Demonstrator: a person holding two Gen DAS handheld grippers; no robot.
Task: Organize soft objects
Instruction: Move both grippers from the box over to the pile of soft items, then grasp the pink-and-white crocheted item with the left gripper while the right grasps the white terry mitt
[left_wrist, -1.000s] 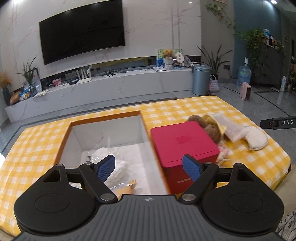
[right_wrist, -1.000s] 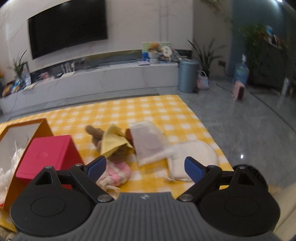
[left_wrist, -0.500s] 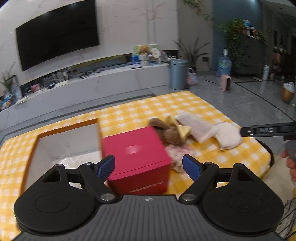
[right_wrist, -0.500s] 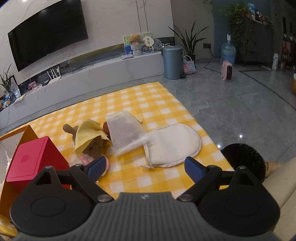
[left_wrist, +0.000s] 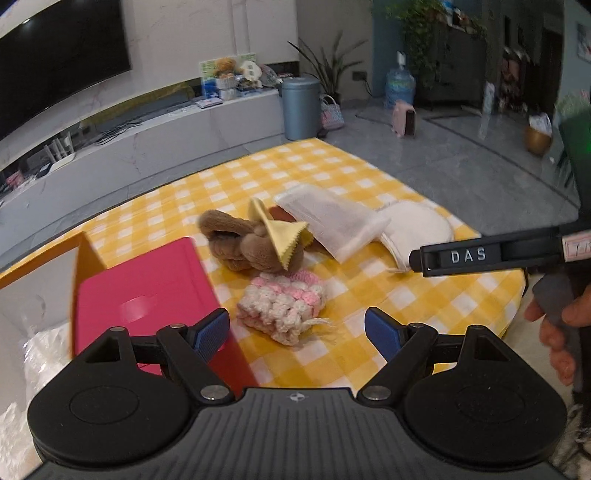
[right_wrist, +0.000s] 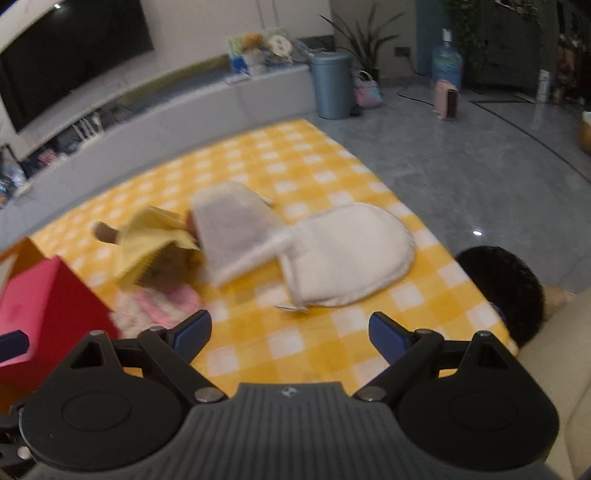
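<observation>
On the yellow checked cloth (left_wrist: 369, 295) lies a heap of soft things: a brown plush toy (left_wrist: 247, 243) under a yellow cloth (left_wrist: 277, 236), a pink-and-white knitted piece (left_wrist: 284, 306), a white mesh pouch (left_wrist: 332, 221) and a white oval mitt (left_wrist: 417, 225). My left gripper (left_wrist: 297, 332) hovers open just short of the knitted piece (right_wrist: 155, 306). My right gripper (right_wrist: 290, 332) is open and empty, a little before the mitt (right_wrist: 351, 254) and the pouch (right_wrist: 232, 229). Its side bar (left_wrist: 491, 254) shows in the left wrist view.
A red box (left_wrist: 147, 291) stands at the left beside an open orange-rimmed bin (left_wrist: 85, 251) holding white plastic. A hand (left_wrist: 561, 332) holds the right gripper at the cloth's right edge. A dark round object (right_wrist: 506, 291) sits beyond that edge, with grey floor behind.
My left gripper has swung right from over the open bin to the soft pile. The right gripper shifted slightly toward the pile; both stay open.
</observation>
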